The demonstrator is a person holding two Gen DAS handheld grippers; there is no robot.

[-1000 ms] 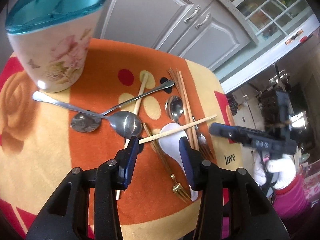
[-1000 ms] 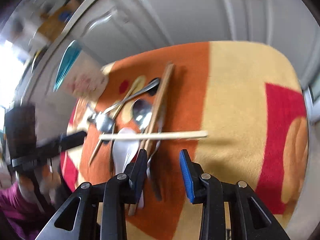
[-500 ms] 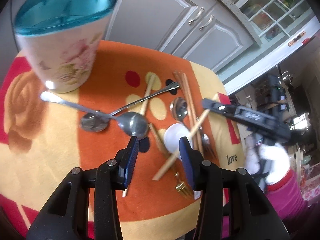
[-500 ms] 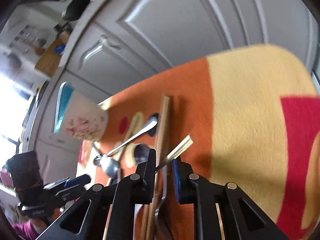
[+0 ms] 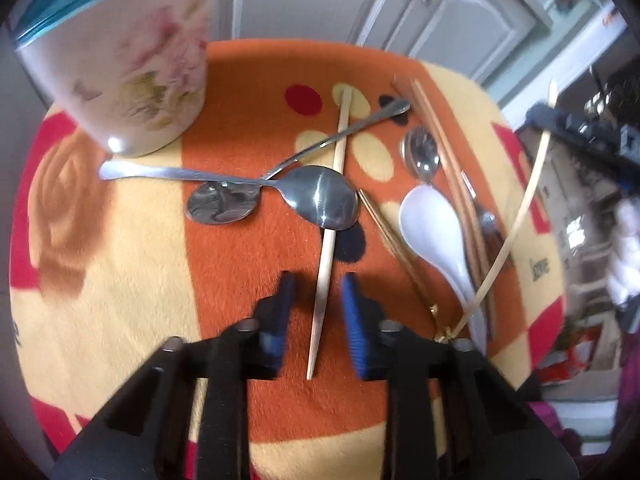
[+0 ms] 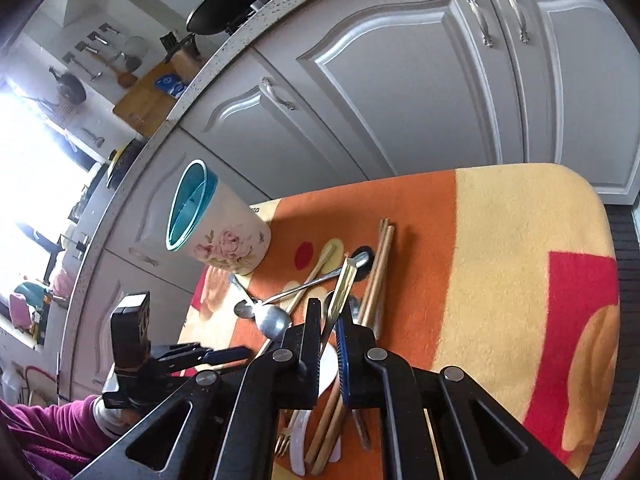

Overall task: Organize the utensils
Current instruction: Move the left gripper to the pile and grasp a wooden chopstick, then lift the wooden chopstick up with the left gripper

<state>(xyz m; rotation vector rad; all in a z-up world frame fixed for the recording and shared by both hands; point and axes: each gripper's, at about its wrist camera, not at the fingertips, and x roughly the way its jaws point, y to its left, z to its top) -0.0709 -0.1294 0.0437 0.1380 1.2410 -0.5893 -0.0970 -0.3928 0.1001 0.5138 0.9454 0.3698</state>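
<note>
Lifted since a second ago, one pale chopstick [image 6: 345,285] now slants up off the fleecy cloth [image 5: 132,240], pinched in the right gripper [image 6: 329,344], whose jaws have just closed on it. Left gripper [image 5: 317,308] has dropped over a second chopstick [image 5: 329,248]; its jaws have just been closing, pads apart from the stick. "Love" [image 5: 538,267] is printed near the cloth's right edge. Round steel spoons [image 5: 320,200] and a smooth white spoon [image 5: 434,228] lie beside the flowered holder [image 5: 132,80].

Floral holder [image 5: 132,60] rim cropped by top edge in left wrist view, gloved hand [image 5: 628,248] blurred at right edge, white spoon [image 6: 326,368] largely hidden behind right gripper [image 6: 329,334], wall-hung tools [image 6: 92,48] too small to identify
</note>
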